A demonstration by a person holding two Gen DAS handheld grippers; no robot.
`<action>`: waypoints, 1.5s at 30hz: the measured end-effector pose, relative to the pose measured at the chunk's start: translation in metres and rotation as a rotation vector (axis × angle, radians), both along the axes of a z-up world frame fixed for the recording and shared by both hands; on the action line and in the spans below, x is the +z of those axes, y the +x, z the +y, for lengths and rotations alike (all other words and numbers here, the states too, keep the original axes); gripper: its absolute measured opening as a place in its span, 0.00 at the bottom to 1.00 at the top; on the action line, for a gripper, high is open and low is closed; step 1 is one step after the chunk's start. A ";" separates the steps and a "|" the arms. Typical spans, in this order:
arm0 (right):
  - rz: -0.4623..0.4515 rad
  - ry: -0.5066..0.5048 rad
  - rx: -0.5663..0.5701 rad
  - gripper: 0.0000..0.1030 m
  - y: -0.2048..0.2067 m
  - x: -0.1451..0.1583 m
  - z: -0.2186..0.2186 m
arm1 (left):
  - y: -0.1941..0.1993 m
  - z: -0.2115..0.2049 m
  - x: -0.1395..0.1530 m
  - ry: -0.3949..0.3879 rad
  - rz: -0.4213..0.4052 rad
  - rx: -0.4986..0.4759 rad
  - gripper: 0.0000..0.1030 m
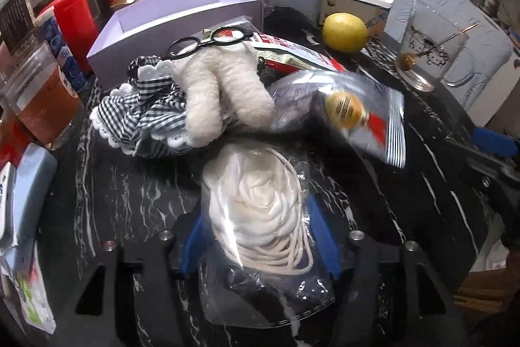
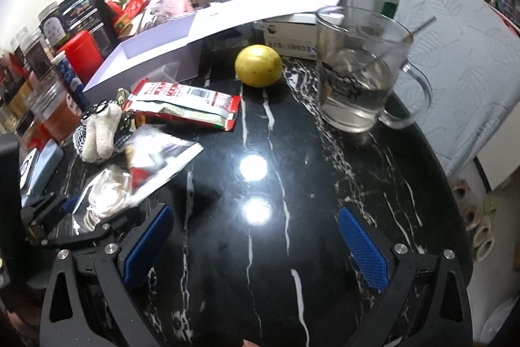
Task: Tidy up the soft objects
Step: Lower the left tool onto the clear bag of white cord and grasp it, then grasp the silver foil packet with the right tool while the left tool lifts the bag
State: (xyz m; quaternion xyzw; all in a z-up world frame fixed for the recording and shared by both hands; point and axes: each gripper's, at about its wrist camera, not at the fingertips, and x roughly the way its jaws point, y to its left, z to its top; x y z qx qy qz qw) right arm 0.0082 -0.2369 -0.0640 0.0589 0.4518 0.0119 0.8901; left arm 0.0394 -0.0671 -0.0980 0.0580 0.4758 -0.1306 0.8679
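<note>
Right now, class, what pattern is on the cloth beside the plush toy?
Black-and-white gingham check cloth with a white scalloped trim, clearest in the left wrist view.

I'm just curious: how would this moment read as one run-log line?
left gripper: closed around clear plastic bag of white cord | right gripper: open, empty, over black marble table | white plush toy: untouched

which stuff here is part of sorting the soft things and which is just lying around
Part of the job:
- clear bag of white cord, between the left gripper fingers
- plush toy with glasses
- checked cloth
- open lilac box

Just lying about:
- lemon
- glass mug of water
- red snack packet
- silver packet
- jars at the table edge
</note>
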 end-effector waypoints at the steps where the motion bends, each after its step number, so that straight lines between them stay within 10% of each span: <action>1: -0.010 -0.012 0.009 1.00 0.002 0.002 0.002 | 0.000 0.003 0.001 -0.018 0.006 0.000 0.53; 11: -0.046 0.012 0.147 1.00 0.020 0.012 0.024 | -0.015 0.033 0.019 -0.170 0.024 -0.007 0.51; 22: -0.075 -0.067 0.312 0.99 0.049 0.015 0.060 | -0.034 0.050 0.055 -0.155 -0.118 0.005 0.51; 35: 0.008 -0.103 0.488 0.49 0.074 -0.015 0.094 | -0.032 0.071 0.062 -0.179 -0.144 0.080 0.51; 45: 0.026 -0.073 0.440 0.37 0.047 -0.022 0.086 | -0.035 0.080 0.057 -0.210 -0.120 0.101 0.51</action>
